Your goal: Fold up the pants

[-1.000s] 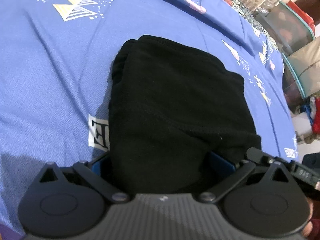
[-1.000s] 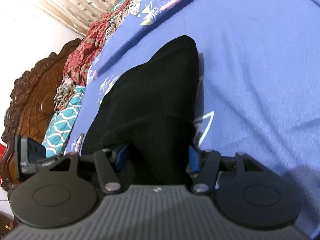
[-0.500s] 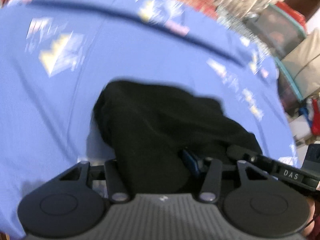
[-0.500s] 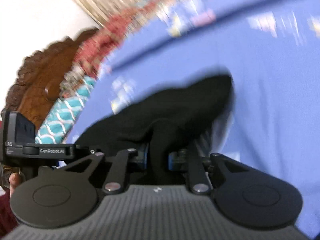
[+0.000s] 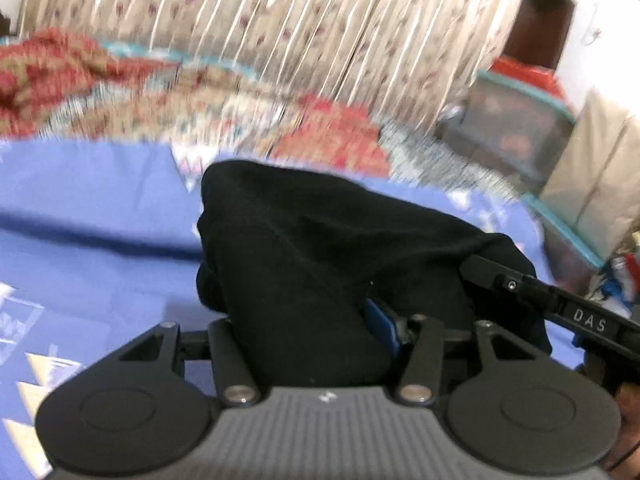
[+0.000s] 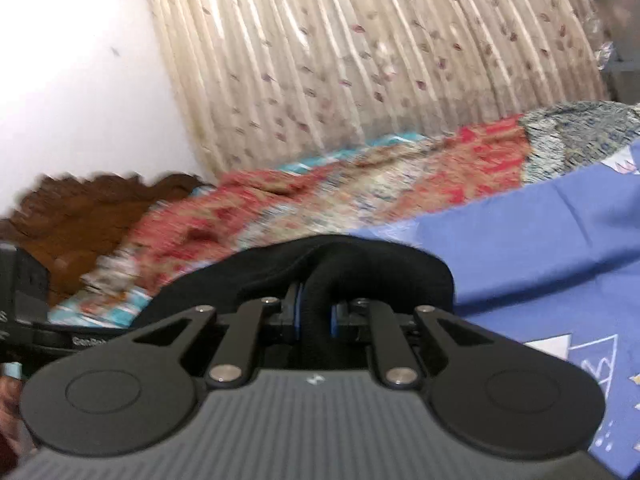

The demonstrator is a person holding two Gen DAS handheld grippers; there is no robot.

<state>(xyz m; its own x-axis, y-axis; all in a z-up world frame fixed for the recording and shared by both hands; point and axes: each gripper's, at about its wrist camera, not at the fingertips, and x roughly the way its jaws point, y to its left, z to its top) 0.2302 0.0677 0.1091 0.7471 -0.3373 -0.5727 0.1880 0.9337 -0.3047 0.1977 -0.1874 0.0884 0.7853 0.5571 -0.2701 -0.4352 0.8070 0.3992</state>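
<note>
The folded black pants [image 5: 320, 240] hang as a thick bundle above the blue bed sheet [image 5: 100, 200]. My left gripper [image 5: 304, 320] is shut on one end of the bundle; cloth hides its left finger, and only the blue pad [image 5: 380, 320] on the right shows. In the right wrist view the pants [image 6: 360, 264] bulge out in front of my right gripper [image 6: 316, 312]. Its jaws are closing, and its blue pads pinch a narrow roll of the black cloth. The two grippers hold the pants close beside each other.
A red patterned blanket [image 5: 120, 92] lies along the bed's far side under a pleated floral curtain [image 5: 280, 20]. A carved wooden headboard [image 6: 80, 208] stands at the left. Plastic storage boxes [image 5: 520, 128] and a beige bag [image 5: 600, 160] are stacked at the right.
Both grippers closed on the near edge of the pants lying flat on the sheet, then lifted the bundle and tilted up, so curtain and blanket now fill the views.
</note>
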